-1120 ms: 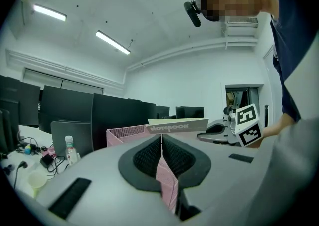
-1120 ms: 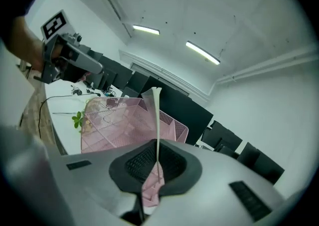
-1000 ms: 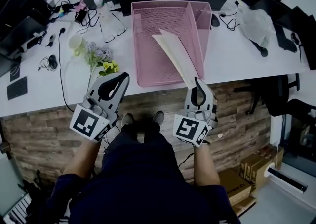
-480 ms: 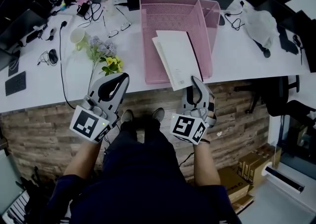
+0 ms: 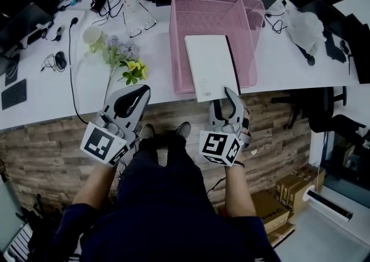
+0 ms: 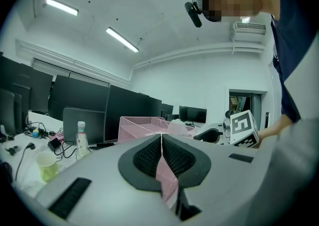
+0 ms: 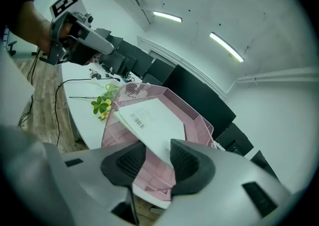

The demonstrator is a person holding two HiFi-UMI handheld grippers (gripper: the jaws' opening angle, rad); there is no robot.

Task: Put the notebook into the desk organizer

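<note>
Pink mesh desk organizer (image 5: 196,18), upper centre of the head view on the white table (image 5: 58,93), holds the notebook (image 5: 213,67); its near end sits on the front rim and overhangs it, between the right tool's (image 5: 226,94) opening jaws. I'd spread fully, back straight out toward frame bottom without dragging the cover, then nudge the overhang in; left tool (image 5: 140,89) is pressed together, empty, lower left. Notebook: thin, plain white cover, barcode near one corner, dark spine along its right edge.

White notebook (image 5: 211,65) flat in pink mesh organizer (image 5: 188,24), near end overhanging rim.
</note>
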